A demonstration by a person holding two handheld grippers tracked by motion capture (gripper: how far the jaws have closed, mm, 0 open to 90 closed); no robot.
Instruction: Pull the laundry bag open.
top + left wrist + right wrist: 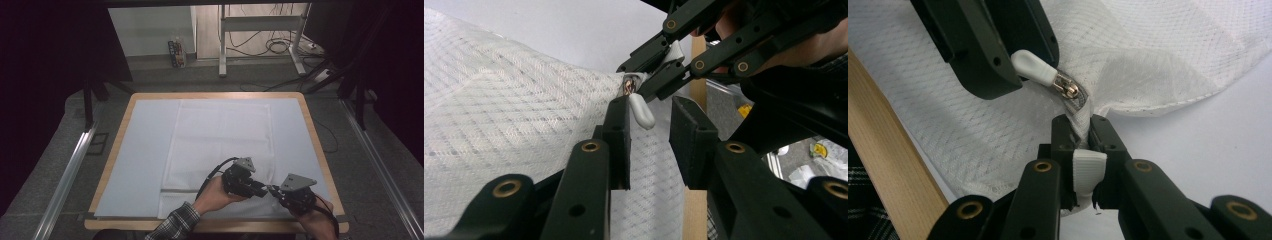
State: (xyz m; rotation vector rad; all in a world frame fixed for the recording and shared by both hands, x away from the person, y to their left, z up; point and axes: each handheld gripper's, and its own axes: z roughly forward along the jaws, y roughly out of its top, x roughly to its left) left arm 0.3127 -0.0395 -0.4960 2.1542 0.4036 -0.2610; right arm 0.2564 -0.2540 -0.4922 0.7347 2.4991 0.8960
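A white mesh bag [220, 135] lies flat on a pale blue mat [145, 150]. Both grippers meet at its near right corner. My right gripper [1082, 125] is shut on the bag's fabric at the end of the zipper, bunching the mesh between its jaws. Just beyond it sits the metal slider [1068, 89] with its white zipper pull [1032, 67]. My left gripper [651, 107] has the pull [642, 111] between its jaws; the tab rests against one pad, with a gap to the other. From above, the left gripper [265, 189] and the right gripper [274, 190] sit tip to tip.
The wooden table edge [320, 150] runs close by on the right of the grippers and along the front. Beyond the table are a metal desk frame [260, 30] and cables on the floor. A plaid sleeve [175, 222] comes in at the bottom.
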